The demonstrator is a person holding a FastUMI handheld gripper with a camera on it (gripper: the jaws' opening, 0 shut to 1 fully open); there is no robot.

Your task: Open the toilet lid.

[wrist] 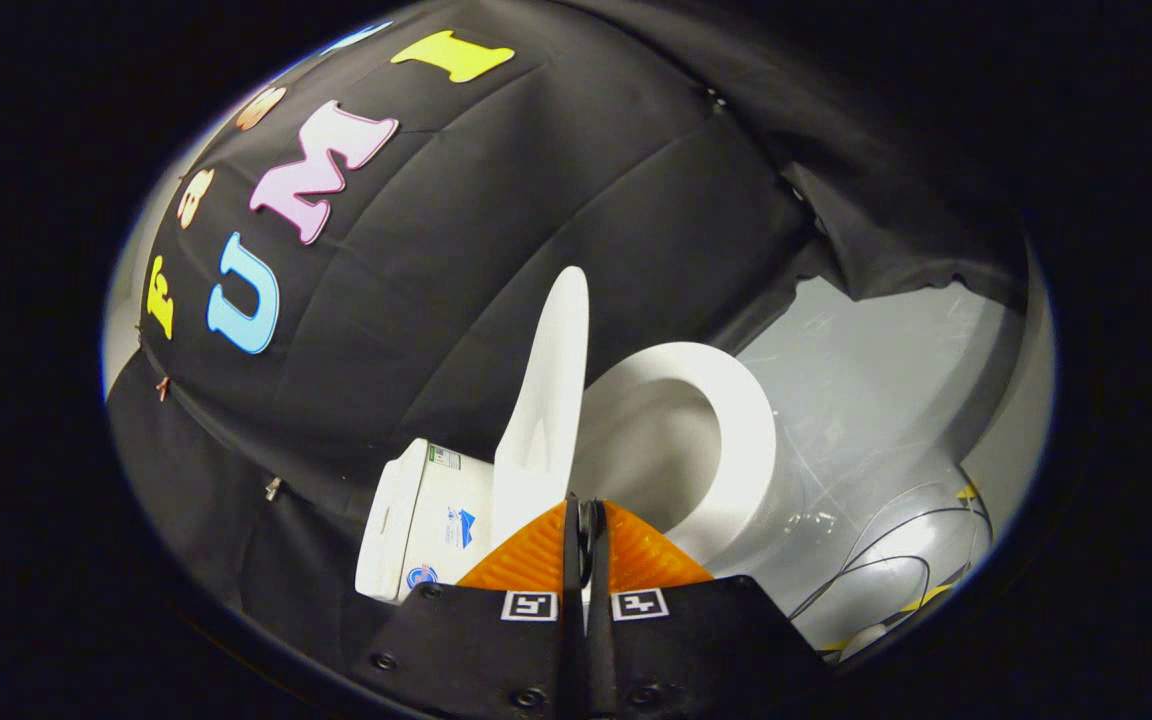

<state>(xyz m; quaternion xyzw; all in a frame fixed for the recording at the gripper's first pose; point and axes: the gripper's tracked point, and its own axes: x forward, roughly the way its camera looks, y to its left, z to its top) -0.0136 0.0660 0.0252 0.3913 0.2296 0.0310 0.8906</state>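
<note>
The white toilet lid (546,400) stands raised beside the tank (426,520), baring the seat (736,440) (bowl open). Just ahead, the gripper (586,520) is clenched, fingers together, holding nothing.

Gripper-mounted fisheye, rolled sideways, close above toilet (636,450) (fingers (536,560) closed)

The gripper (584,530) has two ribbed fingers (536,560) with flat dark bases behind. Each base carries one square black-and-white marker (530,606) near the fingers, and round screws (528,697) behind the markers.
</note>
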